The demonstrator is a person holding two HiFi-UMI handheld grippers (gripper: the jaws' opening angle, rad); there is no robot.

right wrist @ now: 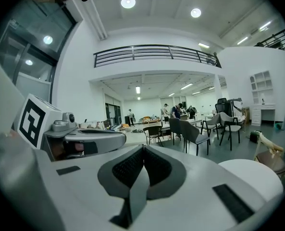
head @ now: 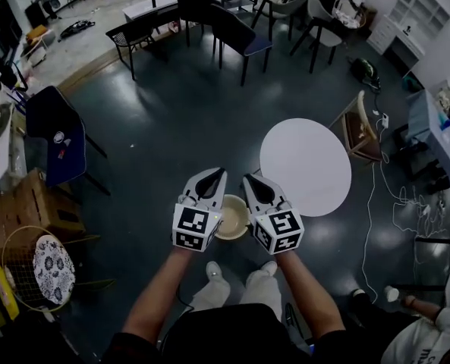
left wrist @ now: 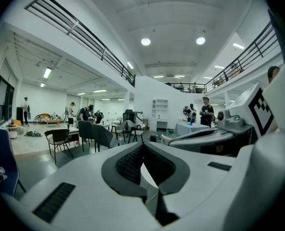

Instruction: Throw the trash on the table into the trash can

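Observation:
Both grippers are held side by side at waist height, pointing forward. My left gripper point(head: 221, 173) is shut, its dark pads point(left wrist: 132, 163) meeting with nothing between them. My right gripper point(head: 248, 177) is shut too, its pads point(right wrist: 130, 166) closed together and empty. Just beneath and between them a round cream trash can point(head: 233, 217) stands on the dark floor, partly hidden by the gripper bodies. The round white table point(head: 306, 165) is to the right and slightly ahead, and its top shows no trash. Its rim point(right wrist: 252, 175) appears low right in the right gripper view.
A wooden chair point(head: 357, 127) and white cables point(head: 407, 203) lie beyond the table. At the left are a blue chair point(head: 58, 139), cardboard boxes point(head: 27, 207) and a wire basket point(head: 27, 268). Dark chairs and tables point(head: 209, 17) stand ahead; people stand far off.

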